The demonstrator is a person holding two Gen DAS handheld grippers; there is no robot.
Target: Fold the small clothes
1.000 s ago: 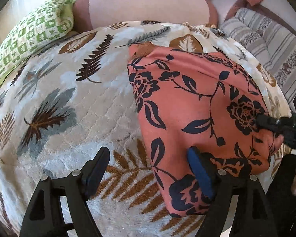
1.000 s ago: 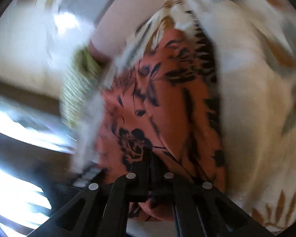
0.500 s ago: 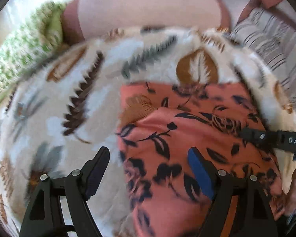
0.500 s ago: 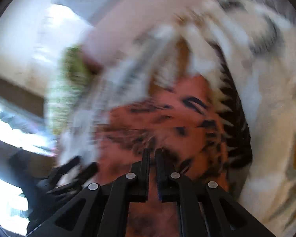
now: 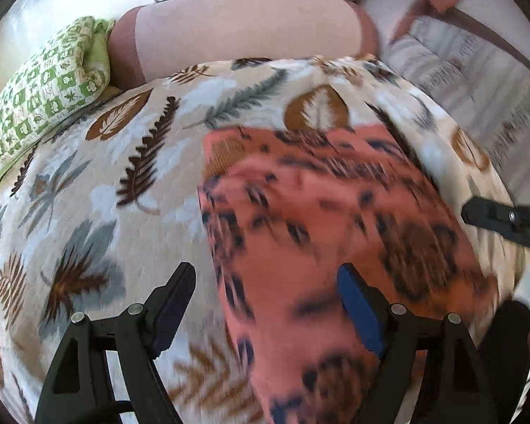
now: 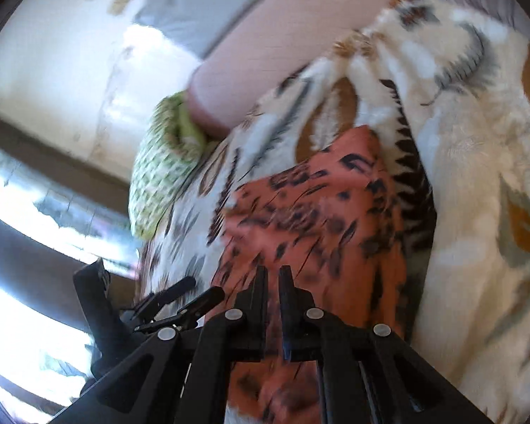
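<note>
Salmon floral garment [image 5: 318, 219] lies folded; left gripper [image 5: 265, 304] spread, right gripper [image 6: 272, 282] parting.

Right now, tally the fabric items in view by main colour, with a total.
Coral-orange, dark floral garment: 1
Cream, leaf-print blanket: 1
Green-and-white patterned cushion: 1
Pink bolster: 1
Grey striped bedding: 1
Total: 5

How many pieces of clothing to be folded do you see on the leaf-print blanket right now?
1: the coral floral garment lies folded on the leaf-print blanket, right of centre in the left wrist view. Others may sit outside the frames.
</note>
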